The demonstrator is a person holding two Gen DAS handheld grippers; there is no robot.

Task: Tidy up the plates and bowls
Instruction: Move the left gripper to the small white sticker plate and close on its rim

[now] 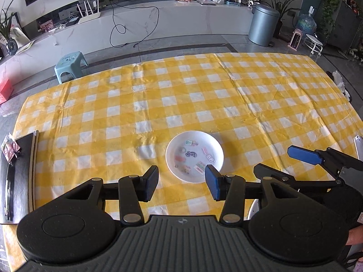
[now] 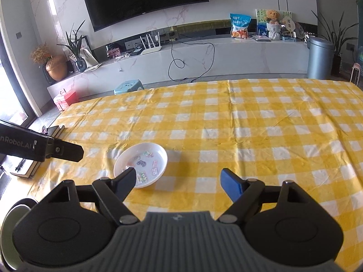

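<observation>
A white shallow plate (image 1: 213,145) with small colourful cartoon pictures inside lies on the yellow checked tablecloth (image 1: 158,104). My left gripper (image 1: 182,184) hangs just before its near rim, open, with nothing between the black and blue pads. My right gripper (image 1: 273,158) stands to the plate's right, also open. In the right wrist view the plate (image 2: 156,151) lies ahead and left of the open, empty right gripper (image 2: 179,182), whose black finger overlaps the plate's near edge. One of the left gripper's fingers (image 2: 68,151) reaches in from the left.
A black notebook (image 1: 20,174) with a pen lies at the table's left edge. A dark-rimmed, greenish round dish (image 2: 15,215) peeks out at the near left. A pale flat object (image 1: 358,147) sits at the right edge. A stool (image 1: 70,64) stands beyond the table.
</observation>
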